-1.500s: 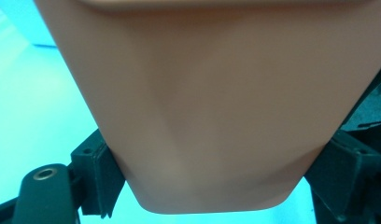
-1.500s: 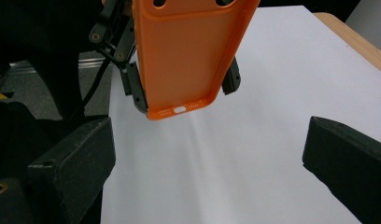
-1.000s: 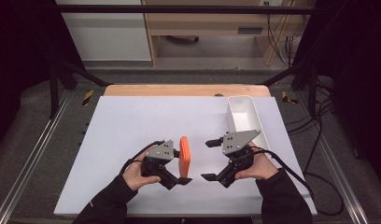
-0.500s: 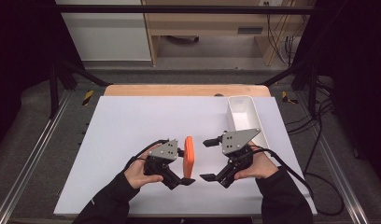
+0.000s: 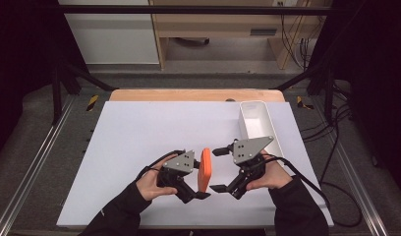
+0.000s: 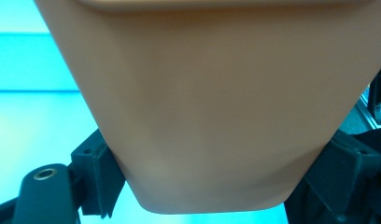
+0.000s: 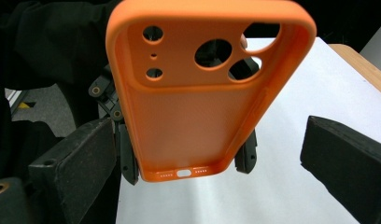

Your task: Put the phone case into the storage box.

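Between grippers, left gripper (image 5: 201, 183) clamps orange phone case (image 5: 204, 169) — camera cutouts visible — right gripper (image 5: 219, 169) agape.

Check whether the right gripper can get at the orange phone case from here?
Probably yes: the right gripper is open, facing the orange phone case with nothing between; the left gripper grips its lower end.

The phone case (image 6: 212, 102) runs off the left gripper view's top, its surface blurred.

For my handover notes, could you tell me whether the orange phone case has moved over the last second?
Yes: the orange phone case has shifted right, nearer the white bin.
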The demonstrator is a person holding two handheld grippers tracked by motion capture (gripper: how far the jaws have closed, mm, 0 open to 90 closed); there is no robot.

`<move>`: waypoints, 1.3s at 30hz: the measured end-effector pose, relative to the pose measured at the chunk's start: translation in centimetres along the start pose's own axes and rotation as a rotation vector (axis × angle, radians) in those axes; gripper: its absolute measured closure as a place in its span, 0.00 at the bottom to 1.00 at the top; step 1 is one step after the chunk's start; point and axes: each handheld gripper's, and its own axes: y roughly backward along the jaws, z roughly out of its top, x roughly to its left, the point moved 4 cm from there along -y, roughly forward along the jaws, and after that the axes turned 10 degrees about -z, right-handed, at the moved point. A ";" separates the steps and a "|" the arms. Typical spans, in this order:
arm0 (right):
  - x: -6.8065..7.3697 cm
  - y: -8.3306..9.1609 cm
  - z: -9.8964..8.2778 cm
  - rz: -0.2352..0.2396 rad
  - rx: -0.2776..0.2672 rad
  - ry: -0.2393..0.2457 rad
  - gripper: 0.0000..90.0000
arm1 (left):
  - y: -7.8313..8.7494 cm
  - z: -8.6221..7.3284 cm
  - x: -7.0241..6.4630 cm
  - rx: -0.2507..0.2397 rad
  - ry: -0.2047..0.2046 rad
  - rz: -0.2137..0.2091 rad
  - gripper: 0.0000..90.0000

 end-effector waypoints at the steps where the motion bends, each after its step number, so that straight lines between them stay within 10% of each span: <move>1: 0.0 0.0 0.0 0.003 -0.002 0.003 0.04 | -0.1 -0.1 0.0 0.002 0.001 -0.002 0.18; 39: 1.1 -1.2 -0.7 0.109 -0.004 0.052 0.11 | -1.8 -0.6 -0.8 0.077 -0.017 -0.074 0.18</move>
